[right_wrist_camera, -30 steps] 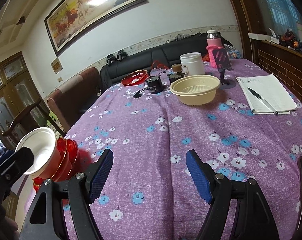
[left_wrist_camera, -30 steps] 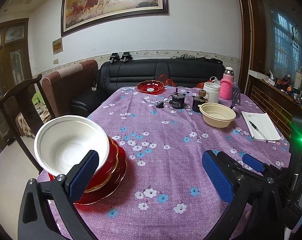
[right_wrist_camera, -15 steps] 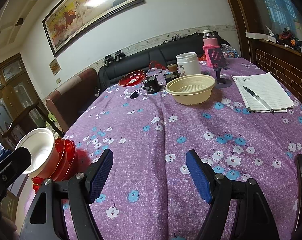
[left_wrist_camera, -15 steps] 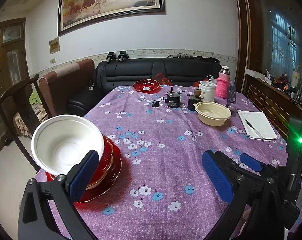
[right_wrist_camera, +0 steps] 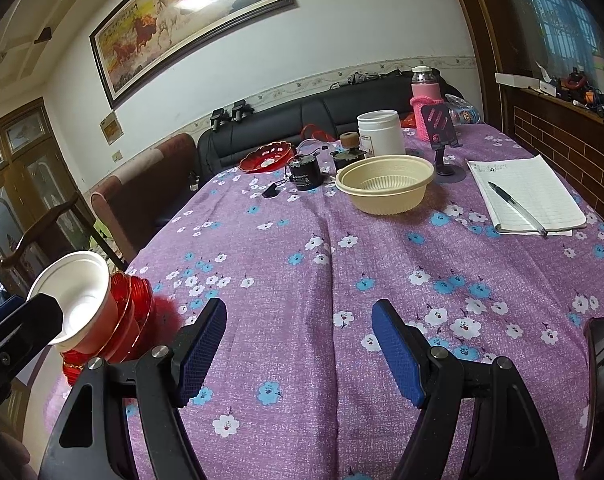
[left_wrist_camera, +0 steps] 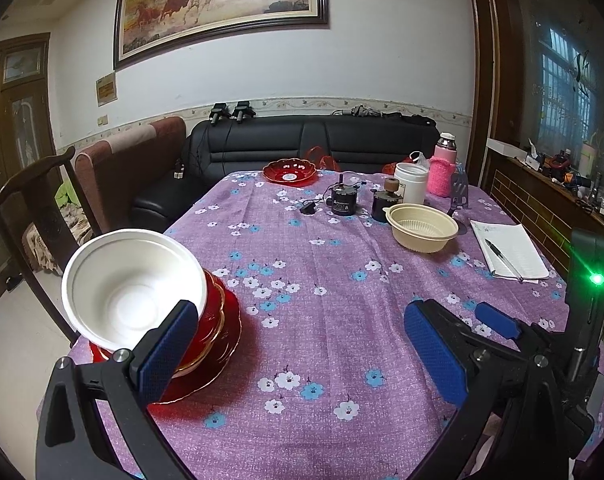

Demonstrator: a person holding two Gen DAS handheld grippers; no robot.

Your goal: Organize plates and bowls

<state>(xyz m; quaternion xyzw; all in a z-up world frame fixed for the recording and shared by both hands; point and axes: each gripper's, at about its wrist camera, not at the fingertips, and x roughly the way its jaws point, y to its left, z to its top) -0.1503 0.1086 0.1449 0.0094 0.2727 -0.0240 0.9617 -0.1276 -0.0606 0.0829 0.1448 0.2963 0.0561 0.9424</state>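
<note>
Both grippers just hang released: left gripper (left_wrist_camera: 298, 344) beside the white bowl (left_wrist_camera: 132, 288) stacked on red plates (left_wrist_camera: 218, 344) at the tabletop's (left_wrist_camera: 322, 320) near-left corner, right gripper (right_wrist_camera: 300, 344) over bare cloth.

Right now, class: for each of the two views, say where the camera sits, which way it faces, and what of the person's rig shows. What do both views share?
Left wrist view: sits on the left claw, looking down the purple table; its open blue fingers and the right claw show.
Right wrist view: sits on the right claw, facing likewise; its open fingers and part of the left claw show.
Shared: white bowl on red dishes, beige bowl, notebook.
</note>
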